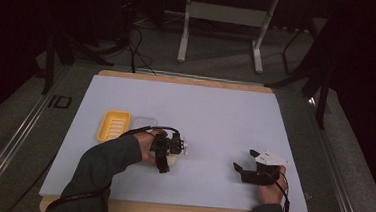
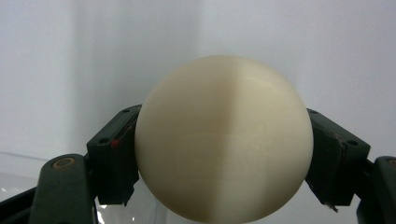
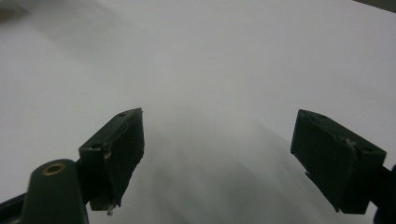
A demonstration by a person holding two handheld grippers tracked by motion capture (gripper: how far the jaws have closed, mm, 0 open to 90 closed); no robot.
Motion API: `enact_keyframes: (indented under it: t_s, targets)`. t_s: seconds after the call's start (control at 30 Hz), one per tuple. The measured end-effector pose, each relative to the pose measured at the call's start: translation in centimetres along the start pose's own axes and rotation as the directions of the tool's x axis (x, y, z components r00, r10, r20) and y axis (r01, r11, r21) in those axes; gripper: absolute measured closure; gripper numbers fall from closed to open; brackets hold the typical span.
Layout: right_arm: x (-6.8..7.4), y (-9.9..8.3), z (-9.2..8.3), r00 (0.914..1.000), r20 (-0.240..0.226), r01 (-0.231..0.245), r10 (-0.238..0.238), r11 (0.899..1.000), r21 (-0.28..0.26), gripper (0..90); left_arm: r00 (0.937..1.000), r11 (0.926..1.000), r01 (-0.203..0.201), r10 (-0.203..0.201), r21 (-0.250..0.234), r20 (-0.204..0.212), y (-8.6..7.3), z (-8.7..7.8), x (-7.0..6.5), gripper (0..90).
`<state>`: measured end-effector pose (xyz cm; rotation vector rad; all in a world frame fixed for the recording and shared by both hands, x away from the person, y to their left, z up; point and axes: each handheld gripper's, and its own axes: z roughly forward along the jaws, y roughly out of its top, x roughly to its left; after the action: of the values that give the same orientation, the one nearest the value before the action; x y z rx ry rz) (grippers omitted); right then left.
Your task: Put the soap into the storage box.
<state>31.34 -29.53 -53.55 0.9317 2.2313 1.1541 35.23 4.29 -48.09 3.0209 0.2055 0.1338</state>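
A smooth cream-coloured ball [image 2: 224, 140] sits between the two black jaws of my left gripper [image 2: 224, 161], which press on its left and right sides. In the high view the left gripper [image 1: 165, 157] points down at the white sheet, and the cream ball [image 1: 170, 160] peeks out beneath it. My right gripper [image 1: 244, 162] rests low at the right front of the sheet, its jaws wide apart with nothing between them. In the right gripper view the right gripper [image 3: 219, 158] looks out over bare white sheet.
A yellow ribbed tray [image 1: 113, 126] lies left of centre, with a clear container [image 1: 143, 123] beside it. The white sheet [image 1: 216, 108] covers a wooden board. Beyond the table stand desk legs [image 1: 183, 30] and cables on a dark floor.
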Motion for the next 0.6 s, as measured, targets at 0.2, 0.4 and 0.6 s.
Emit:
enact_keyframes:
  t_s: [0.2, 0.4, 0.6]
  targets:
    - [0.0, 0.0, 0.0, 1.0000, 0.000, 0.000, 0.000, 1.000, 0.000, 17.0, 0.9996, 0.9995, 0.029, -0.029, -0.007, -0.001, -0.8, -0.9, 0.9, 22.9]
    - [0.0, 0.0, 0.0, 1.0000, 0.001, 0.000, 0.000, 1.000, 0.000, 17.0, 0.9982, 0.9982, 0.059, -0.059, -0.007, -0.003, -1.2, -1.6, 1.7, 22.9]
    - [0.0, 0.0, 0.0, 1.0000, 0.000, -0.001, 0.001, 1.000, 0.000, 17.0, 0.9920, 0.9917, 0.119, -0.117, -0.048, 0.047, -2.0, -1.9, 2.9, 22.9]
